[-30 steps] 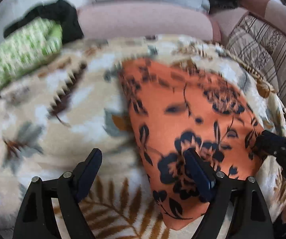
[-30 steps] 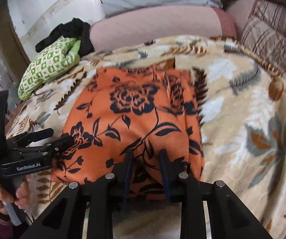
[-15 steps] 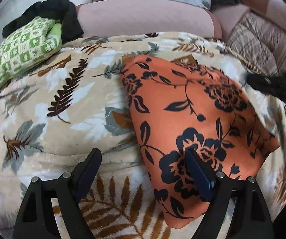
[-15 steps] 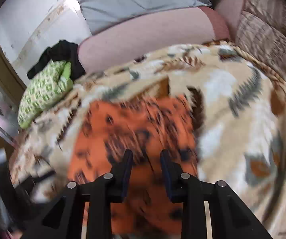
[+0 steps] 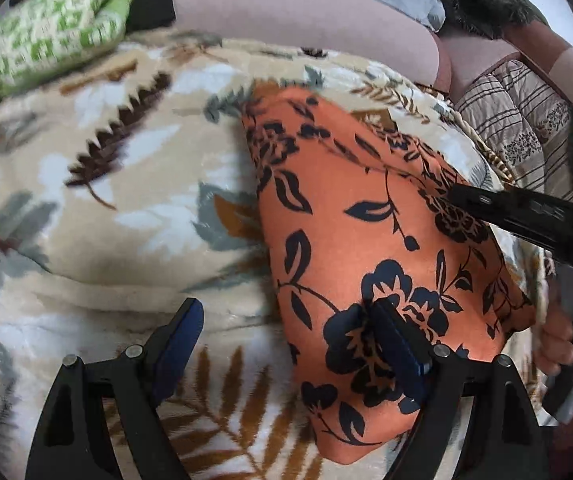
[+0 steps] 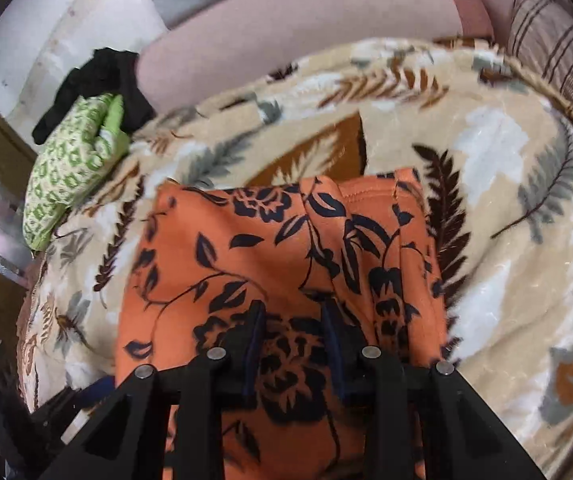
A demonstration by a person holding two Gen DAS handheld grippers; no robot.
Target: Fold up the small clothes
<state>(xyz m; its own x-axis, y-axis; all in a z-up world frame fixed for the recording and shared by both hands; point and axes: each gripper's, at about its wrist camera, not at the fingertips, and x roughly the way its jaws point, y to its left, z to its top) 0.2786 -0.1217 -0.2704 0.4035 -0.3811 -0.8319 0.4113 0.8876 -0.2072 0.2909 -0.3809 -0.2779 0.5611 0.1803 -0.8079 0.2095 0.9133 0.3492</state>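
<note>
The left gripper (image 5: 286, 356) hangs low over the bed with its jaws spread wide and nothing between them. One blue-padded finger (image 5: 396, 344) rests on or just above the near part of an orange garment (image 5: 366, 240); the other finger hovers over bare blanket to the left.

The right gripper (image 6: 292, 344) points down at the same garment. Its jaws stand partly apart, with the cloth lying under and between them. Whether the pads actually pinch the fabric cannot be told from this view. In the left wrist view the right gripper's black fingers (image 5: 498, 206) reach over the garment's right edge, and the person's hand (image 5: 558, 340) grips its handle.

The garment is orange with dark blue flowers and leaves. It lies folded into a narrow, roughly oblong shape on a cream blanket (image 5: 106, 200) printed with leaves, its far end showing stacked hemmed layers and a lengthwise crease.

The likely risk: if the right gripper drags without a firm pinch, the soft layers may slide apart and undo the fold. The plush blanket could also bunch up and be caught along with the cloth.

Far left, a green patterned cloth (image 6: 74, 168) lies beside a black one (image 6: 102, 80).
</note>
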